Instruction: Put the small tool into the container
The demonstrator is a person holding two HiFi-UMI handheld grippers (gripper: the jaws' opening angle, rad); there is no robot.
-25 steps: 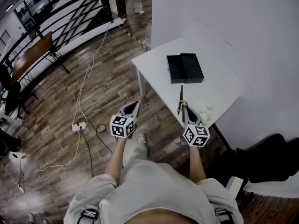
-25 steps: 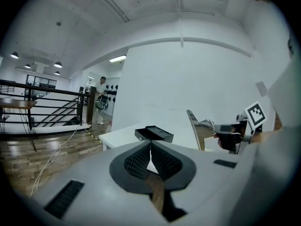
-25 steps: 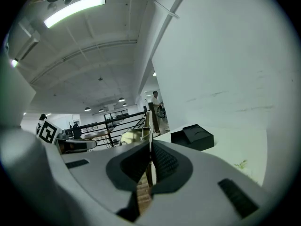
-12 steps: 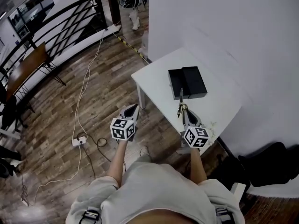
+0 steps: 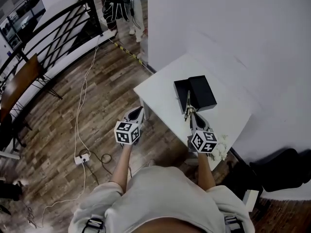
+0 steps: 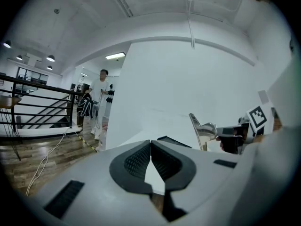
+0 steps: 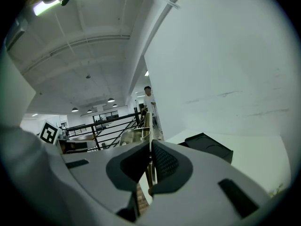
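A black open container (image 5: 194,93) lies on the white table (image 5: 160,93), its lid flat beside it. My right gripper (image 5: 191,112) is shut on a thin metal tool (image 5: 187,103), whose tip points up over the container's near edge. In the right gripper view the tool (image 7: 148,134) sticks up between the pressed pads, with the container (image 7: 209,147) ahead to the right. My left gripper (image 5: 138,110) is shut on nothing, above the floor off the table's left edge. In the left gripper view the left gripper (image 6: 151,143) shows the held tool (image 6: 199,131) at right.
Something white and crumpled (image 5: 221,145) lies at the table's near right corner. A white wall (image 5: 233,28) backs the table. On the wooden floor run a cable and a power strip (image 5: 82,157). A black railing (image 5: 53,33) and a standing person (image 5: 124,1) are far left.
Both grippers have moved forward toward the table. The tool's tip, earlier short of the container, now reaches over its near edge. The left gripper has stayed shut and empty.
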